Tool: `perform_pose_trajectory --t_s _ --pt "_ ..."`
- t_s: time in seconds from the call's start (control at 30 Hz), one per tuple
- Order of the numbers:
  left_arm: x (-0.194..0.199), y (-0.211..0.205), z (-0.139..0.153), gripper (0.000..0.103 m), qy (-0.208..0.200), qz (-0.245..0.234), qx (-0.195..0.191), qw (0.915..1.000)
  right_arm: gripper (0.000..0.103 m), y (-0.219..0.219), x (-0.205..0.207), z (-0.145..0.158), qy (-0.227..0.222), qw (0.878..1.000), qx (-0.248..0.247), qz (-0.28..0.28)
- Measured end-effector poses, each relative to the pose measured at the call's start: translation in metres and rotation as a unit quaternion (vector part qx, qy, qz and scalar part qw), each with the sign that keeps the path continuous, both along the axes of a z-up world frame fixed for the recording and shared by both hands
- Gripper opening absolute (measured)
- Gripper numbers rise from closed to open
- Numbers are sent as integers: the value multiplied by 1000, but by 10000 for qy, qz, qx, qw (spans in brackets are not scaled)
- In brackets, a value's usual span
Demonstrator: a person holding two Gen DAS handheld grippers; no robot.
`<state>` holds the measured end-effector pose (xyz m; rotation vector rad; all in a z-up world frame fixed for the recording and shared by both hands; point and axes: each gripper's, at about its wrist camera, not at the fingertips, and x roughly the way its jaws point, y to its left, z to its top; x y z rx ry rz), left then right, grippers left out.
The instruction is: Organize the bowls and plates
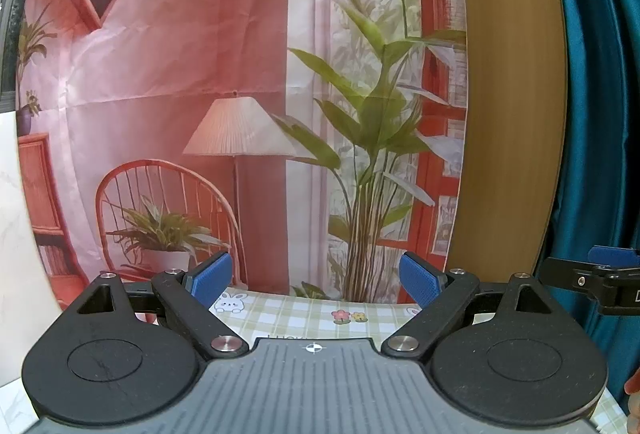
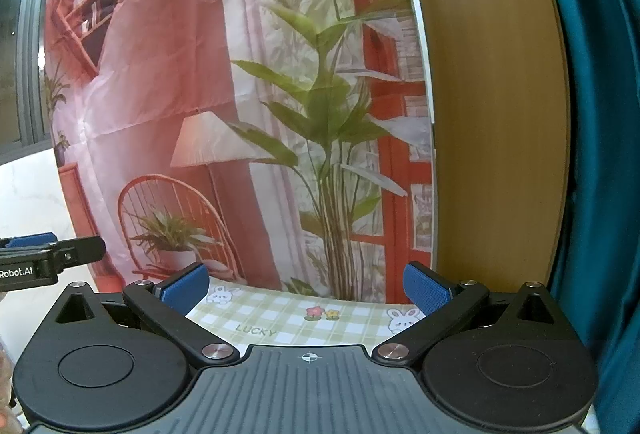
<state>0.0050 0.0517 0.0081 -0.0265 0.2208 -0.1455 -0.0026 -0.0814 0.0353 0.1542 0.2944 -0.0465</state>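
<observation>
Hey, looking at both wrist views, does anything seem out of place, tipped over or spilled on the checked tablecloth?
Nothing looks spilled or damaged. The one odd thing: no plates or bowls show in either view. The checked tablecloth lies flat, the printed backdrop is merely creased, and both the left tongs and right tongs stand open and empty.

printed backdrop (image 1: 160, 74), wood panel (image 1: 508, 94), teal curtain (image 1: 600, 114)

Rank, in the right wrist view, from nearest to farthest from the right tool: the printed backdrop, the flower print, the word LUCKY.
From the right tool:
1. LUCKY, on the tablecloth, left.
2. Flower print, centre, just beyond.
3. Printed backdrop, upright behind the table.
</observation>
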Motion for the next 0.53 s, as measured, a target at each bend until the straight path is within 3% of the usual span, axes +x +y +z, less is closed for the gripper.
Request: perform_pose_trajectory --t_s 0.53 --pt "1 1 -2 92 82 24 -18 10000 103 2 -1 2 -3 10000 -31 26"
